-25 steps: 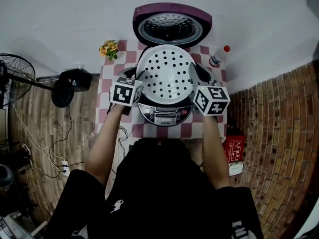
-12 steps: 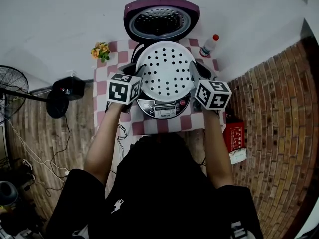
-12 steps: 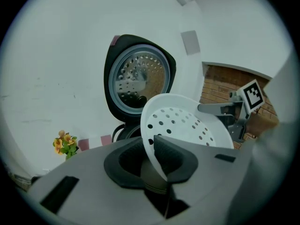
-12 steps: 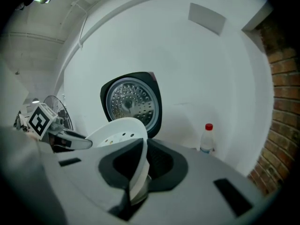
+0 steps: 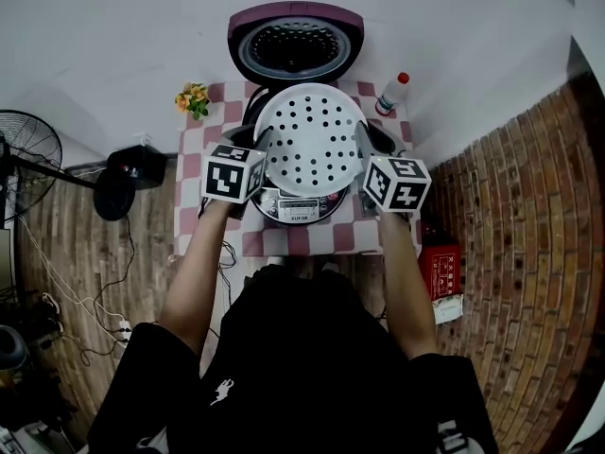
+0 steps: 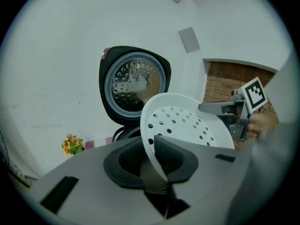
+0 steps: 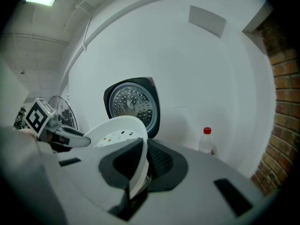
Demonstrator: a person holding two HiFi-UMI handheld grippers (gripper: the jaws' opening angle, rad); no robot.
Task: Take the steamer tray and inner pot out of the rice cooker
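Note:
The white perforated steamer tray [image 5: 310, 139] hangs above the rice cooker [image 5: 301, 206], held by both grippers at opposite rims. My left gripper [image 5: 257, 149] is shut on the tray's left rim [image 6: 151, 146]. My right gripper [image 5: 364, 149] is shut on its right rim [image 7: 137, 170]. The cooker's purple lid [image 5: 295, 43] stands open behind, its inner plate [image 6: 133, 84] facing me. The tray hides the inner pot. In the right gripper view the tray [image 7: 117, 130] spreads to the left, with the left gripper's marker cube beyond it.
The cooker sits on a small checkered table [image 5: 203, 159] against a white wall. A yellow flower bunch [image 5: 192, 97] stands at the back left, a red-capped bottle [image 5: 392, 93] at the back right. A fan [image 5: 28, 159] and a red box [image 5: 442, 270] stand on the floor.
Both grippers have lifted the steamer tray up off the cooker, and it now sits higher and clear of the cooker's rim. The head view has shifted slightly.

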